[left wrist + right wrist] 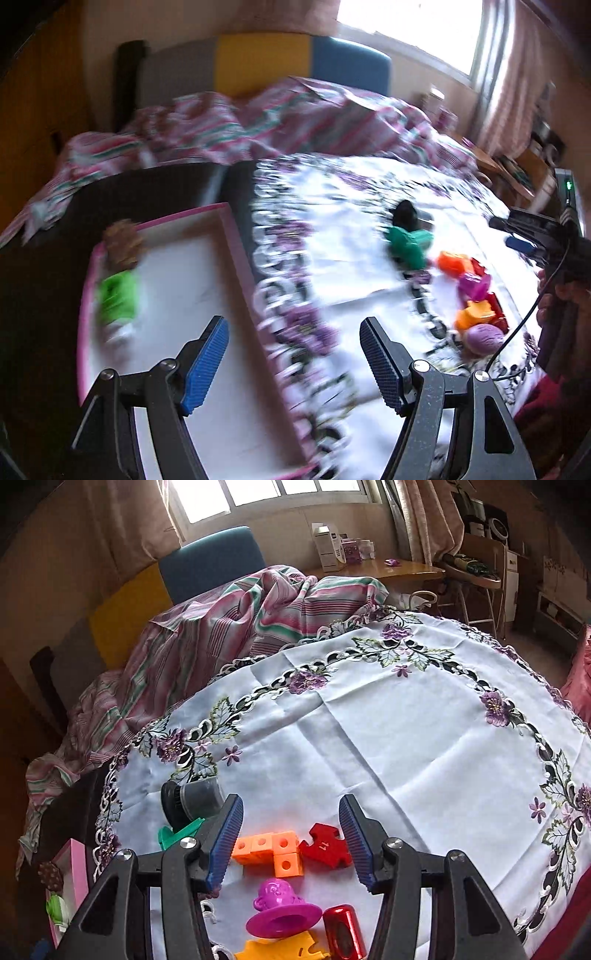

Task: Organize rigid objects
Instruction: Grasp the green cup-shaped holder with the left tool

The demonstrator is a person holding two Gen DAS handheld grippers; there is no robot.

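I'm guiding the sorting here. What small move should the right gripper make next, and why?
Probably lower the right gripper straight down onto the orange block piece. Its fingers are open and empty, the piece lies on the tablecloth between them, and the pink tray holds only two toys so far.

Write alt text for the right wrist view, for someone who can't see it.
The open right gripper hovers over small toys on a floral tablecloth: orange cube blocks, a red puzzle piece and a magenta hat-shaped toy.

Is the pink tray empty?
No. The tray holds a green toy and a brown thing at its far edge; the rest looks bare.
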